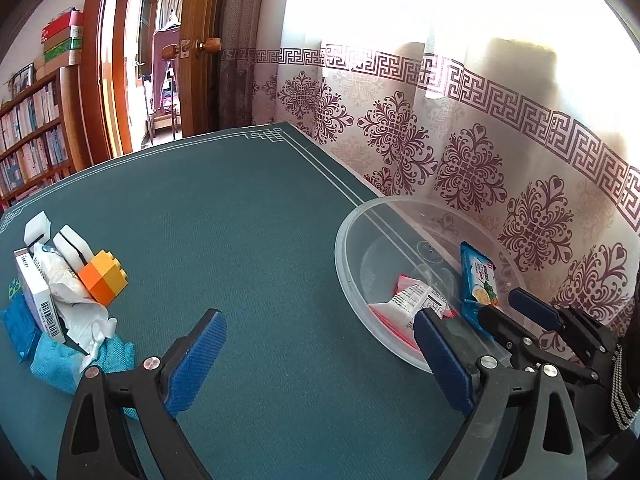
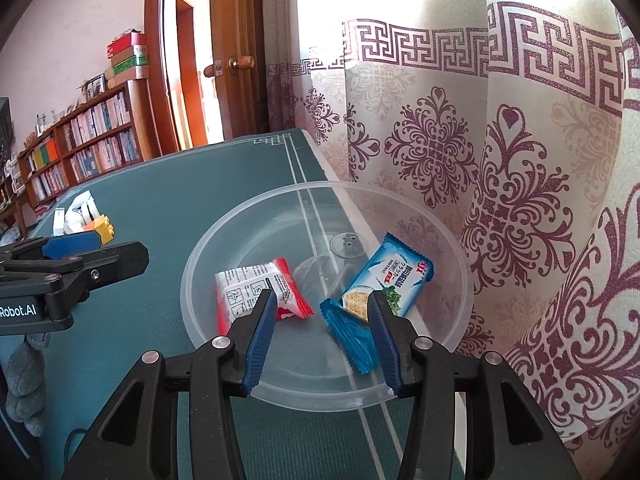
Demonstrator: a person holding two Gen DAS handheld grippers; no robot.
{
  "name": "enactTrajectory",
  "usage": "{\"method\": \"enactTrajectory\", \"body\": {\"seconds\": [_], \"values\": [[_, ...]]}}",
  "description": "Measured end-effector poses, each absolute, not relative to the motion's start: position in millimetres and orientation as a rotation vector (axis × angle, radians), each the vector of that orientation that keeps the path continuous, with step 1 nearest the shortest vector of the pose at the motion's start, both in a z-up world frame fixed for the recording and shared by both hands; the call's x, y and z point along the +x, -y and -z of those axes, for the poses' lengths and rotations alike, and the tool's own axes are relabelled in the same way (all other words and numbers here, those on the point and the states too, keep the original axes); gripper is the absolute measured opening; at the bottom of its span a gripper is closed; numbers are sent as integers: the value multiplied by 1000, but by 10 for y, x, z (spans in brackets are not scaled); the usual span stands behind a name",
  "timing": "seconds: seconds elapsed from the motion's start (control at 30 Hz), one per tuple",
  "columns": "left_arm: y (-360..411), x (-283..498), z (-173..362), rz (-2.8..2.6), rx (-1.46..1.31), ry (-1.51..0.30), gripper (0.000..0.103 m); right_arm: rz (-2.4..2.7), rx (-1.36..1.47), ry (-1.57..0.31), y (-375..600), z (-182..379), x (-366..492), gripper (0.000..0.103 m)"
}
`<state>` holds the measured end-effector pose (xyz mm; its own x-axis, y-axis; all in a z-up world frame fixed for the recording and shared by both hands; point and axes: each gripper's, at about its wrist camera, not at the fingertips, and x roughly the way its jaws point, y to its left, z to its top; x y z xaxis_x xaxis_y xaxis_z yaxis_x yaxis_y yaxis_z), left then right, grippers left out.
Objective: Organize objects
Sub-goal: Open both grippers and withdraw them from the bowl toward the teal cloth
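- Left gripper [image 1: 320, 320] has its jaws spread wide over bare green table [image 1: 248, 208], with nothing between them
- Right gripper [image 2: 324, 312] hangs over the near rim of the clear bowl [image 2: 192, 276], jaws partly apart; the blue packet [image 2: 380, 288] lies in the gap, its right edge against the right pad, the left pad clear of it
- Red-and-white packet [image 2: 256, 292] lies in the bowl too, left of the blue one and apart from it
- Bowl sits at the table's right edge, beside the patterned curtain [image 2: 500, 160]
- At the table's left lies a pile: orange-yellow block [image 1: 104, 280], white box [image 1: 38, 292], crumpled paper [image 1: 76, 300], blue cloth [image 1: 60, 360]
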<state>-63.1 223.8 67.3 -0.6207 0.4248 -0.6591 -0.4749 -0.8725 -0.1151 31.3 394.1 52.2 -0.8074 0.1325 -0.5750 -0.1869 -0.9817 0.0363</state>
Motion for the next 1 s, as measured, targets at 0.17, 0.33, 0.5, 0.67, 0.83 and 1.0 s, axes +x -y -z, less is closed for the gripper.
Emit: {"method": "enactTrajectory", "body": {"seconds": [0.17,0.33,0.5,0.67,0.83,1.0], "values": [[-2065,-629,-673,-2478,-983,-70,98,-2870,-883,-136,-3850,-541,343,58],[-1852,-640,-662,-2517,-999,-48,99,-2911,-895,-117,-3717,-541,342,59],[-1591,-651,-651,-2563,-1016,-24,99,-2968,-917,-90,-3555,-555,329,59],[-1315,-638,-670,-2613,-1022,-4,99,-3049,-972,-49,-3326,-566,304,61],[-985,-621,-683,-2673,-1034,24,99,-3143,-1019,-10,-3095,-611,268,62],[-655,-607,-663,-2734,-1055,63,99,-3215,-1063,22,-2832,-645,161,63]]}}
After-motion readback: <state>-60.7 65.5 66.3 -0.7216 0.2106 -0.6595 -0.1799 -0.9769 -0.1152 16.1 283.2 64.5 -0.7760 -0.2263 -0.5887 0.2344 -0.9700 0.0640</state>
